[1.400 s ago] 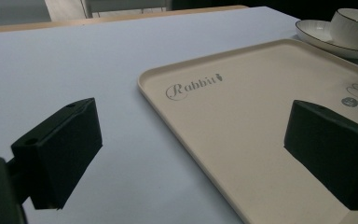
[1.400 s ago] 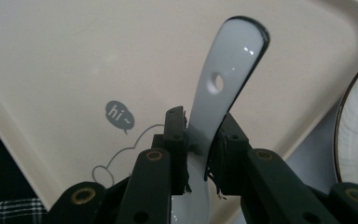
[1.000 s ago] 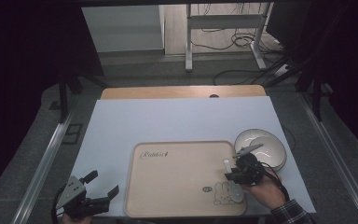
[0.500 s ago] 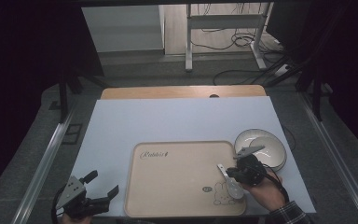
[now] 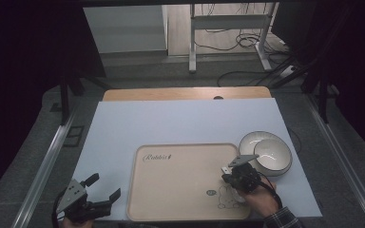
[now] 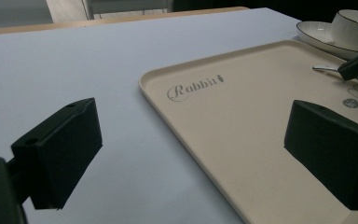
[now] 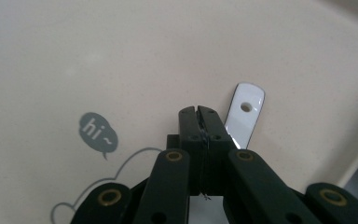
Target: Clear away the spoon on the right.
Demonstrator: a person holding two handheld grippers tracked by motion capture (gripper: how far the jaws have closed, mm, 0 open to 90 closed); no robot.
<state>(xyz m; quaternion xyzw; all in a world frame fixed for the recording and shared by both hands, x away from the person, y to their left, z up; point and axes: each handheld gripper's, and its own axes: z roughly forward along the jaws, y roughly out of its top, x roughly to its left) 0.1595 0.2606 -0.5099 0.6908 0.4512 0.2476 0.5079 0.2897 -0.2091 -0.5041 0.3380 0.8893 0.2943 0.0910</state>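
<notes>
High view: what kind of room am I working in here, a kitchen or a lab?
Probably a lab or test room, not a kitchen: a white work table on a dark floor, a bare desk frame behind it with loose cables, and only a tray and bowl staged.

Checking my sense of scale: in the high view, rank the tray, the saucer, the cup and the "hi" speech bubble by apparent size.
1. Tray
2. Saucer
3. Cup, sitting on the saucer
4. "hi" bubble, a small mark printed on the tray

Cream rectangular plastic tray (image 5: 180, 180) with grey rabbit print, glossy white ceramic spoon handle (image 7: 245, 115), matte black right claw (image 7: 199, 112), pale blue desk (image 5: 171, 123).
</notes>
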